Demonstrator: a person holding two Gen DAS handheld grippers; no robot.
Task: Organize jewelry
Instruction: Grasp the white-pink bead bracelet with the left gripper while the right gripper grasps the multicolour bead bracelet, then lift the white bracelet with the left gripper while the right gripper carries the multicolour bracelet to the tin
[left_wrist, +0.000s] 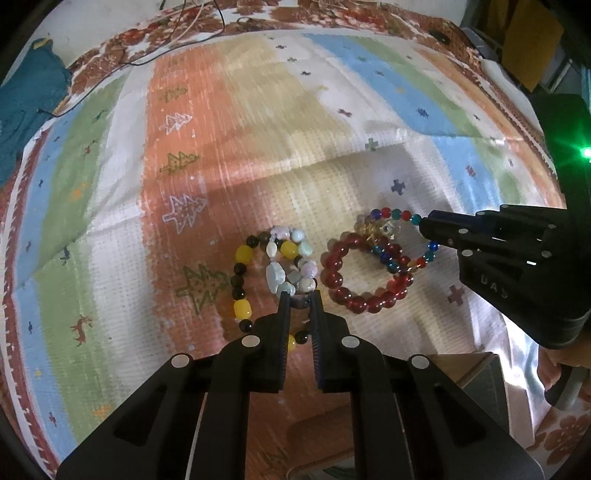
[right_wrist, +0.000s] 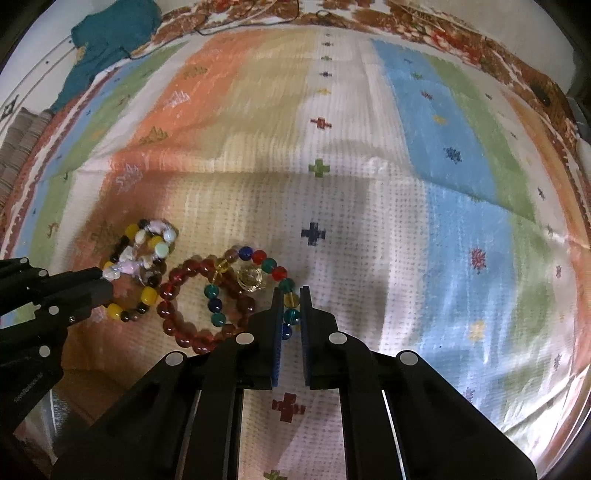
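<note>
Bracelets (left_wrist: 364, 275), apparently pinched by both claws

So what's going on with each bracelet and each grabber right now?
Left gripper: shut on the pale bracelet.
Right gripper: shut on the multicolour bracelet.
Pale bracelet: lying on the cloth, pinched at its near edge, overlapping the yellow-black bracelet.
Yellow-black bracelet: lying flat, not gripped.
Red bracelet: lying flat, not gripped, under the multicolour one.
Multicolour bracelet: resting on the cloth, pinched at its right side.
</note>
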